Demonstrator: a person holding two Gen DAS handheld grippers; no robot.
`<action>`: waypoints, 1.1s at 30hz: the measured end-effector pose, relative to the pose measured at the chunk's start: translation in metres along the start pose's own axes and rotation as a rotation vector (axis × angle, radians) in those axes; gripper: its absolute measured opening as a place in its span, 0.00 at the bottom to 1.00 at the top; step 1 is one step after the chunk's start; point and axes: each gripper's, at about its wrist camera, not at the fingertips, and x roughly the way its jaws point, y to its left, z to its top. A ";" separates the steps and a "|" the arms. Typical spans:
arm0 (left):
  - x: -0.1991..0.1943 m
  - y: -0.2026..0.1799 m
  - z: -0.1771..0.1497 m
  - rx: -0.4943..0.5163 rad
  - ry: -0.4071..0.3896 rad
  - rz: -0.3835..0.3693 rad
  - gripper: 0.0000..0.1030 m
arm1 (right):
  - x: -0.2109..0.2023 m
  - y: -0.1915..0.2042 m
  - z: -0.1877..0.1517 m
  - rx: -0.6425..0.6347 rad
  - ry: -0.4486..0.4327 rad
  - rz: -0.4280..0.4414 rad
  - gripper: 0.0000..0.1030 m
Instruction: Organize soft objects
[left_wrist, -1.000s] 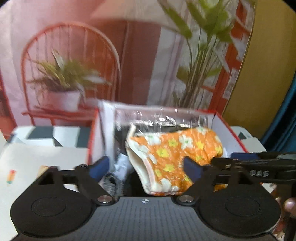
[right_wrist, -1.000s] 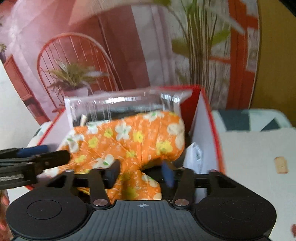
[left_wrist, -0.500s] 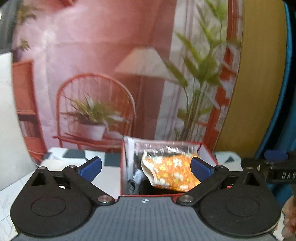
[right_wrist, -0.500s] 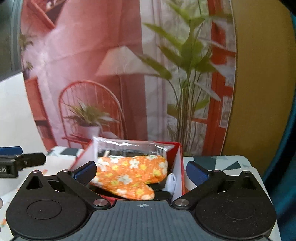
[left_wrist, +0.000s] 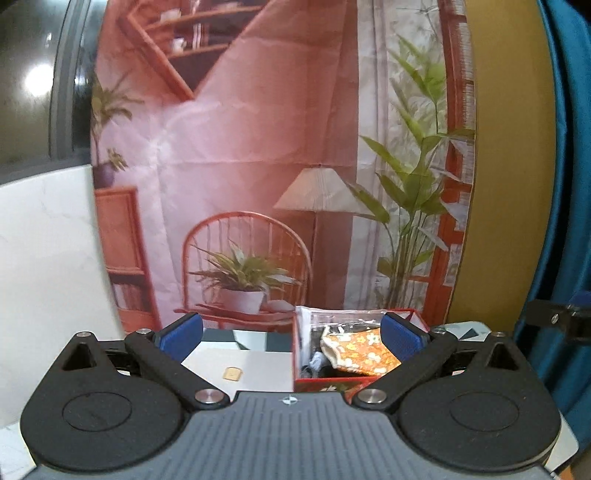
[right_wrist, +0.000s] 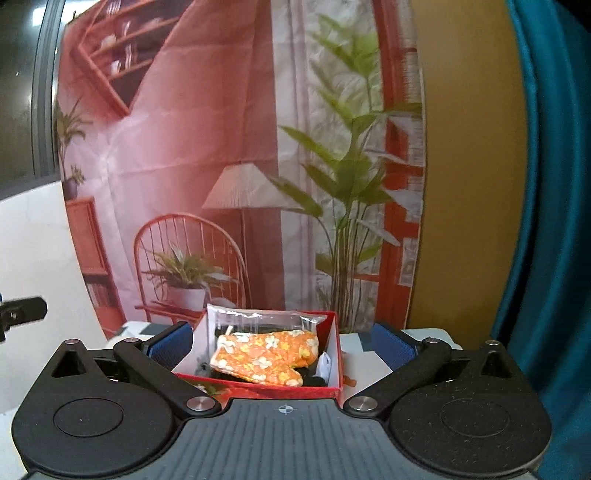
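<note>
The left claw (left_wrist: 291, 336) was spread wide, its blue pads (left_wrist: 180, 336) well apart and gripping nothing. The right claw (right_wrist: 282, 345) was likewise spread wide and empty, with one blue pad on either side of the red box (right_wrist: 280, 392) in its view. Both claws were held off the bench (left_wrist: 243, 369), back from the box.

The orange flowered oven mitt (right_wrist: 267, 356) lay inside the red box, on top of its contents, with its cuff toward the left wall and its thumb pointing toward the near wall. Behind the mitt, against the far wall of the box, stood a clear plastic packet (right_wrist: 258, 319) that rose above the rim. Dark items sat beneath the mitt, too shadowed to identify, and a small white piece (right_wrist: 325, 363) leaned by the right inner wall.

In the left wrist view the same box (left_wrist: 321, 384) sat toward the right part of the bench, the mitt (left_wrist: 360, 352) showing over its near rim. A small tan tag (left_wrist: 232, 373) lay on the pale bench surface to the left of the box, apart from it. A printed backdrop (left_wrist: 258, 147) with a chair, lamp and plants hung behind the far edge of the bench.
</note>
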 end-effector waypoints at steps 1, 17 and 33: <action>-0.007 -0.001 0.000 0.010 -0.005 0.010 1.00 | -0.010 0.001 0.001 0.002 -0.007 -0.004 1.00; -0.052 -0.018 -0.008 0.014 -0.044 0.015 1.00 | -0.077 0.012 -0.006 -0.037 -0.051 -0.016 1.00; -0.052 -0.013 -0.010 0.007 -0.036 0.019 1.00 | -0.079 0.004 -0.007 -0.024 -0.046 -0.024 1.00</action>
